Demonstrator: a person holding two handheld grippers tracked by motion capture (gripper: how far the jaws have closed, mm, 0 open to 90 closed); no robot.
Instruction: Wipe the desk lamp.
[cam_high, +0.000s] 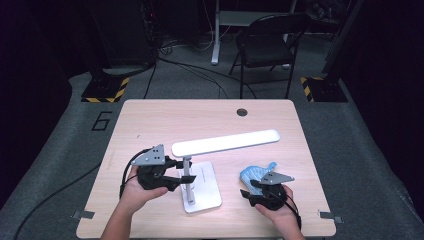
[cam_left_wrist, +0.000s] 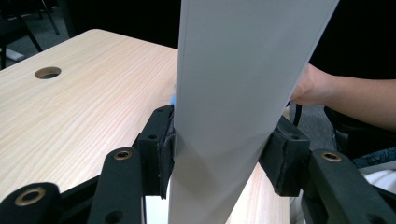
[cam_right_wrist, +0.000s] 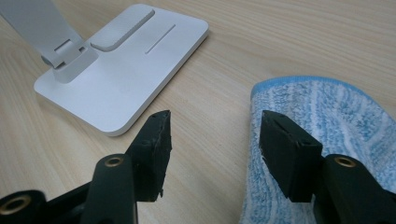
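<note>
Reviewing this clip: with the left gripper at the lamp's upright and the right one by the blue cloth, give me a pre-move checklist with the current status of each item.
1. Left gripper clamped on the lamp arm: ok, both pads meet its edges.
2. Lamp base flat on the table: ok.
3. Right gripper open: ok, nothing between the jaws.
4. Blue cloth picked up: not ok; one jaw is over its edge, the other over bare wood.
5. Lamp head level and clear of the right gripper: ok.
6. Grip firm enough to steady the lamp: cannot tell.
</note>
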